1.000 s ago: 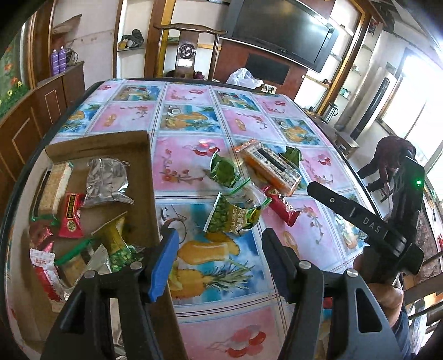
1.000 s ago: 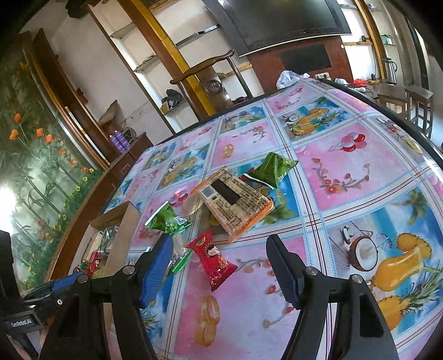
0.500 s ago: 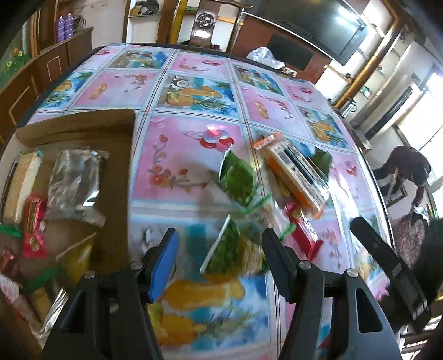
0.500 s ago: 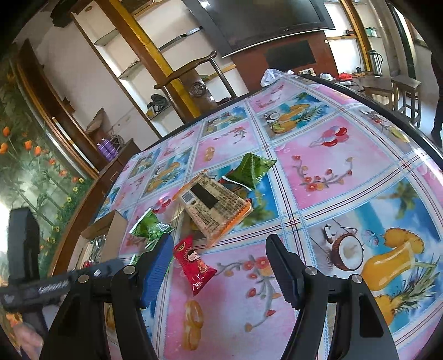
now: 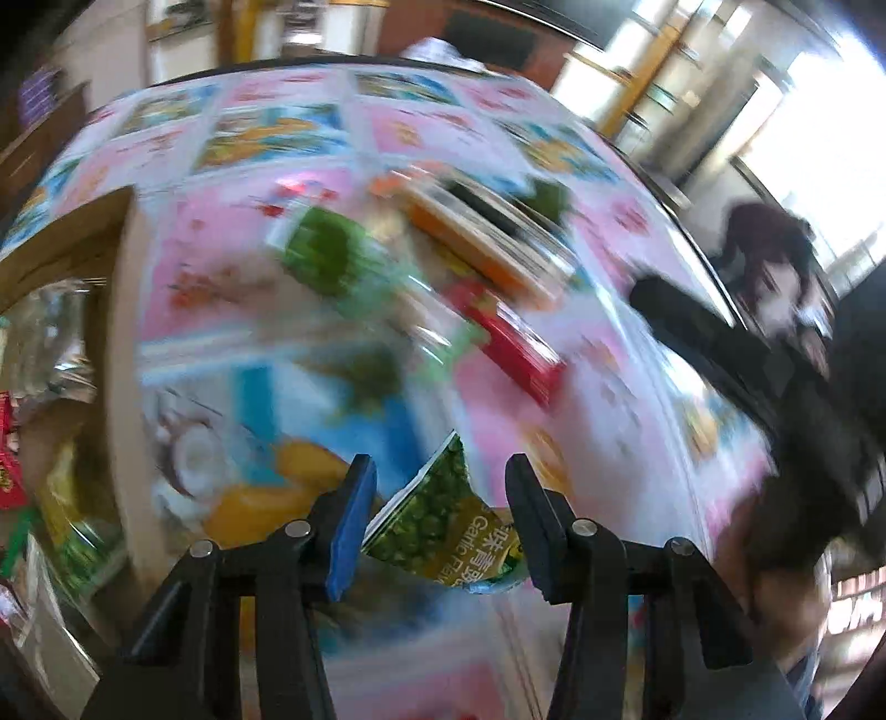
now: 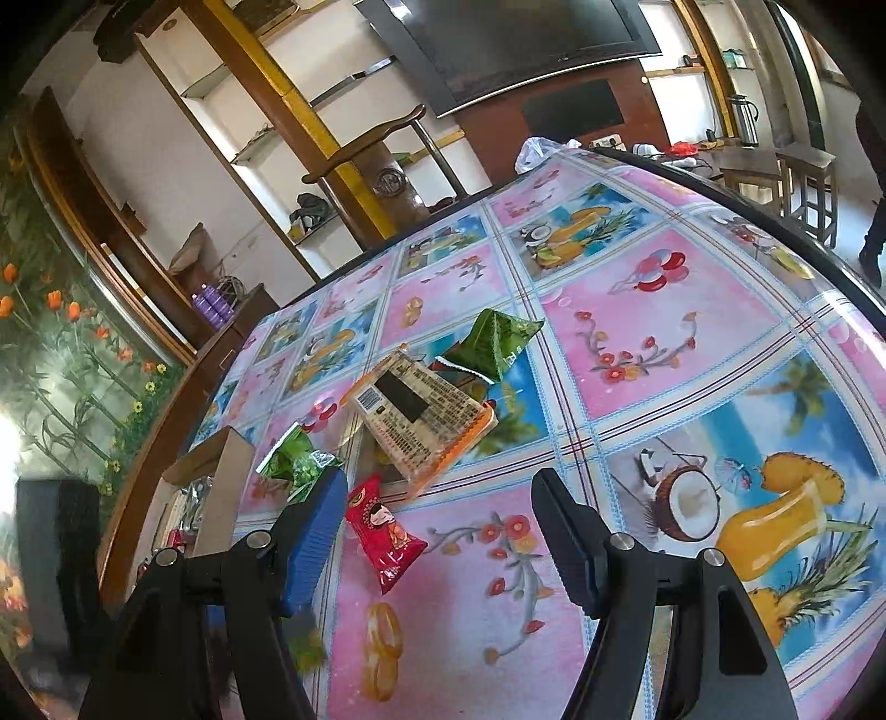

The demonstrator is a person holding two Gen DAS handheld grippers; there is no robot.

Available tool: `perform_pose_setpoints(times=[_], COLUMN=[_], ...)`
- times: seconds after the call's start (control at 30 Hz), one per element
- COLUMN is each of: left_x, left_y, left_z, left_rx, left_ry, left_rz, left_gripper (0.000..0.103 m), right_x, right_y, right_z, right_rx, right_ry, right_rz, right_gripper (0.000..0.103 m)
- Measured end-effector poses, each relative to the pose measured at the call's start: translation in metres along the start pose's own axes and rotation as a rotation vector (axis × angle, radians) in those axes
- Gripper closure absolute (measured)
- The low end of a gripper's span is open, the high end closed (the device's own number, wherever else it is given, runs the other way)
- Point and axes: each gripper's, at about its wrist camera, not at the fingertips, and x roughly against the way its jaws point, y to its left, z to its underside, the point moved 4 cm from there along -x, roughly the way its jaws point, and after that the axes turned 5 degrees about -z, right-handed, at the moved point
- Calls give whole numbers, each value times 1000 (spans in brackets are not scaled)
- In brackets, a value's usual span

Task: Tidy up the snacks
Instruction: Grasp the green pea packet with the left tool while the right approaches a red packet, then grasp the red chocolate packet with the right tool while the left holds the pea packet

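A second ago the green pea packet (image 5: pixel 443 526) lay ahead on the tabletop (image 5: pixel 581 443); now it sits between the closing left claw (image 5: pixel 437 520) pads. The cardboard box (image 5: pixel 119 332) waits left. The right claw (image 6: pixel 437 531) hangs open and empty above the red packet (image 6: pixel 382 531).

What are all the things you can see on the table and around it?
Green pea packet: one, green and yellow, between the left gripper's closing jaws.
Green packets: two, one behind the flat pack, one near the box.
Flat orange-edged snack pack: one, mid-table.
Red packet: one, in front of the flat pack.
Cardboard box: one, brown, table's left edge, snacks inside.
Tablecloth: one, pink and blue fruit pictures.
Wooden chair: one, behind the table.
Television: one, black, on the wall.
Left gripper: black, blue pad.
Right gripper: black, open, holding nothing.
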Motion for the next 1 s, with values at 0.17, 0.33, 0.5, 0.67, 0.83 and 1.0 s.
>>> perform_pose_setpoints(times=[0.17, 0.33, 0.5, 0.67, 0.83, 1.0], left_x=[21, 24, 10, 1, 3, 10], left_y=[-13, -21, -26, -30, -21, -6], left_z=[14, 25, 32, 30, 29, 25], left_rx=[-38, -114, -164, -186, -148, -92], left_ry=[-46, -73, -65, -125, -181, -214], left_rz=[43, -23, -60, -113, -115, -106], left_gripper=[28, 20, 20, 49, 68, 70], right_x=[1, 1, 0, 1, -3, -16], right_y=[-3, -4, -4, -4, 0, 12], right_z=[0, -1, -1, 0, 2, 7], right_rx=[-12, -10, -9, 3, 22, 94], right_ry=[0, -2, 0, 4, 17, 63], right_rz=[2, 3, 3, 8, 17, -2], right_gripper=[29, 29, 29, 29, 29, 29])
